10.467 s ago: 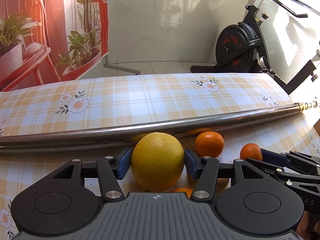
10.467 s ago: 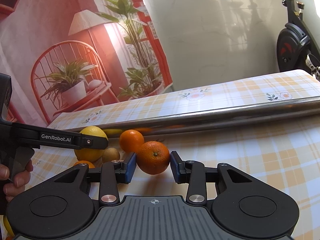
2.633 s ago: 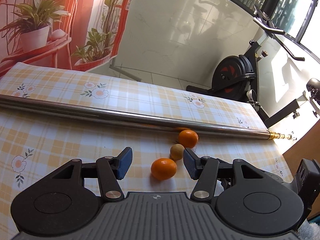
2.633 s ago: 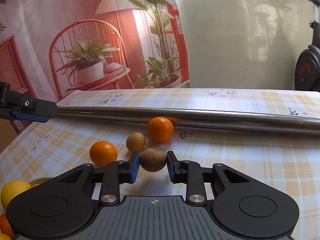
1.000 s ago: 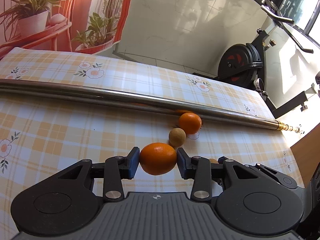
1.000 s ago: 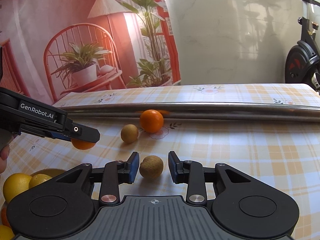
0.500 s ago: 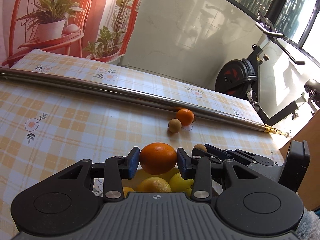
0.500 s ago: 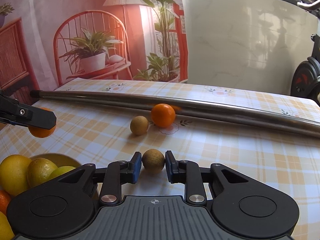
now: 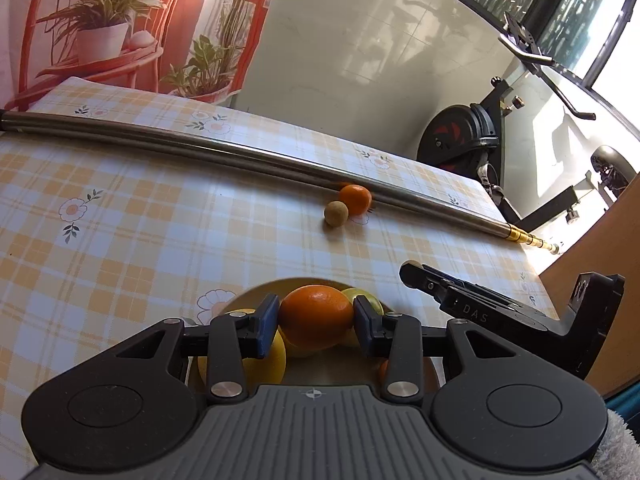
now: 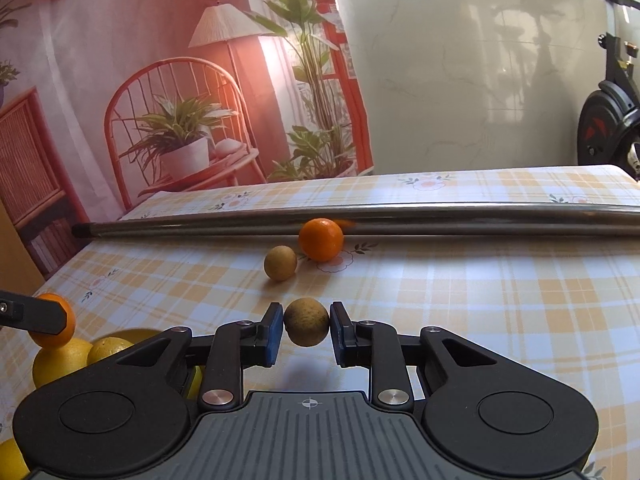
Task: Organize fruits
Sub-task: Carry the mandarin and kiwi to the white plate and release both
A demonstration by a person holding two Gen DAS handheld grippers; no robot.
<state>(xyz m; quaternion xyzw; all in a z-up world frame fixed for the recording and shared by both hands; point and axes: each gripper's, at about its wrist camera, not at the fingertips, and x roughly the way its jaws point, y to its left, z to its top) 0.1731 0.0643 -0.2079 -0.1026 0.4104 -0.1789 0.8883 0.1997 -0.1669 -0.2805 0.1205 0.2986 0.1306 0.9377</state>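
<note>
1. Fruit sits in both my grippers: the left gripper (image 9: 315,320) is clamped on an orange (image 9: 316,316), its blue pads (image 9: 267,325) pressing both sides.
2. That orange hangs over a yellow bowl (image 9: 256,291) near me, with lemons (image 9: 264,360) beneath and just behind it.
3. My right gripper (image 10: 307,328) is closed tight on a small brown fruit (image 10: 307,327), both pads (image 10: 273,334) touching it.
4. That brown fruit is clear of the cloth; a faint shadow lies on the tablecloth (image 10: 480,300) below it.
5. From the right view, the bowl lies at the near left, holding lemons (image 10: 60,360), with my left gripper's finger and its orange (image 10: 54,320) above them.
6. Farther out on the cloth, a second brown fruit (image 10: 281,263) sits just left of and nearer than another orange (image 10: 321,239); the two look close, and I cannot tell if they touch.
7. This far orange rests against a long metal rod (image 10: 440,216) lying across the table.
8. From the left view, the same pair, brown fruit (image 9: 336,213) and orange (image 9: 355,199), sits at the rod (image 9: 160,138), far right of centre.
9. My right gripper's black body (image 9: 500,312) shows at the near right there; the fruit it holds is only just visible at its tip.
10. Behind the table hangs a printed backdrop (image 10: 160,80) of a chair and plants, and an exercise bike (image 9: 468,140) stands at the far right.
</note>
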